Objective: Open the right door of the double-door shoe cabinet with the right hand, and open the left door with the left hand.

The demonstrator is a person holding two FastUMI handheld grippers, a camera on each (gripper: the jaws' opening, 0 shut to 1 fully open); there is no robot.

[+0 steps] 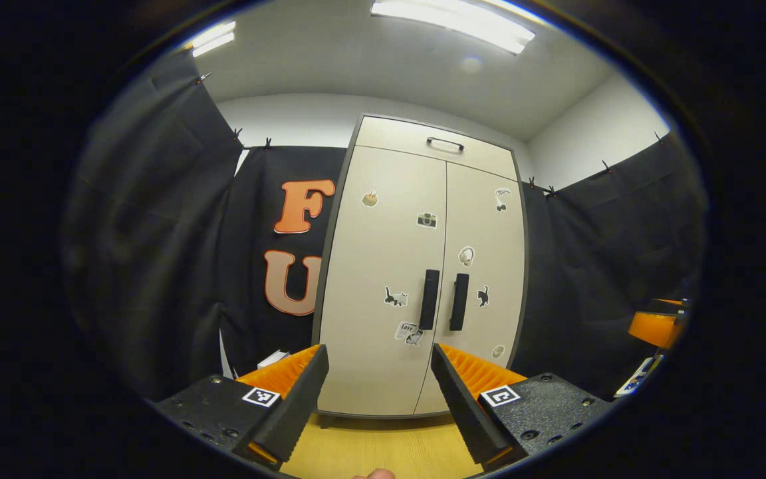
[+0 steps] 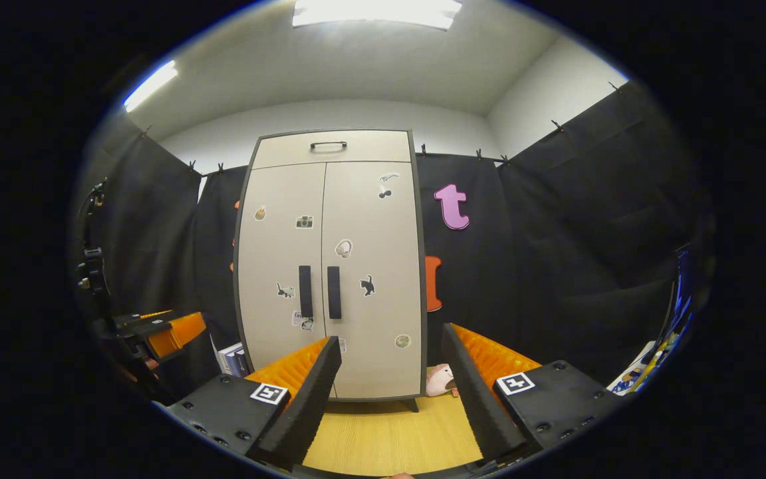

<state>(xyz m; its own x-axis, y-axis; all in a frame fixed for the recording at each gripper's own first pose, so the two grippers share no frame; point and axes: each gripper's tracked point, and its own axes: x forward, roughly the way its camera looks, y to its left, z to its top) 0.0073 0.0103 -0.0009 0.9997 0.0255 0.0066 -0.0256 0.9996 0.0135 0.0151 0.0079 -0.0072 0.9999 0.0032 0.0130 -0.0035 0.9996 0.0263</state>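
against the booth's back wall, on the wooden floor (image 2: 389,439): shoe cabinet (image 2: 330,266), tall, long axis upright, front facing both cameras. left door (image 1: 383,279) and right door (image 1: 486,266) both closed. two vertical bar handles, left handle (image 1: 429,299) and right handle (image 1: 459,301), side by side at the centre seam. drawer (image 2: 330,149) across the top. stickers on both doors. left hand-held gripper (image 1: 376,399): fingers apart, holding nothing, well short of the cabinet. right hand-held gripper (image 2: 389,392): likewise spread and empty. the right gripper view adds a pink soft toy (image 2: 439,380) by the cabinet's right foot and books (image 2: 231,359) at its left.
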